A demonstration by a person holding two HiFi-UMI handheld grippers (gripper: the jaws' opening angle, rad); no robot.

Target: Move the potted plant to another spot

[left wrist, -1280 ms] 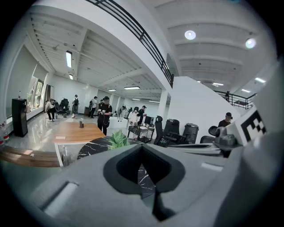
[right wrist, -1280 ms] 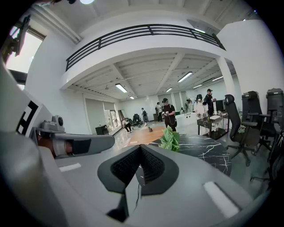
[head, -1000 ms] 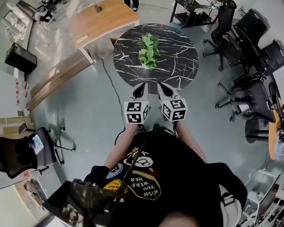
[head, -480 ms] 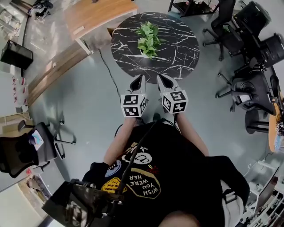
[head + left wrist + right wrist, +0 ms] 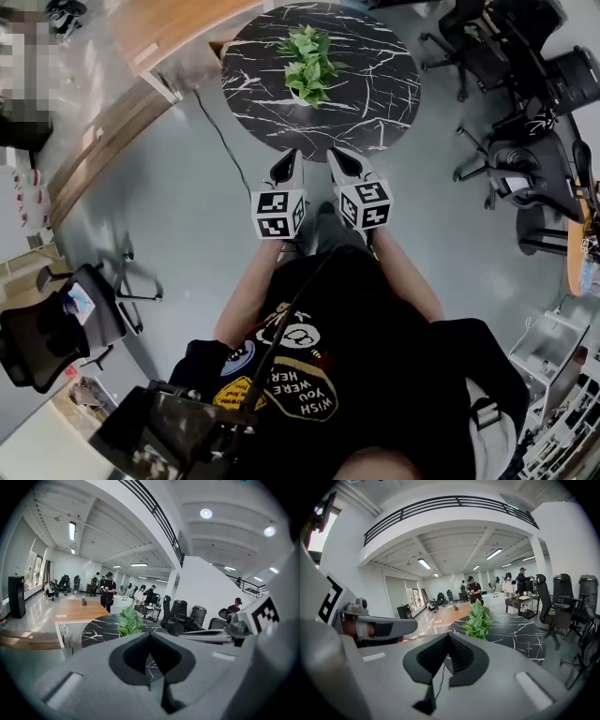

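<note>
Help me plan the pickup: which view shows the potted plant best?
Head view: the potted plant and its place on the table show from above. Both gripper views show only leaves; the pot is hidden.

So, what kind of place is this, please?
Most likely a large open-plan office or workspace hall. Black office chairs stand about, a long wooden desk sits beside a round marble table with a potted plant, and a railed upper gallery overlooks the room.
</note>
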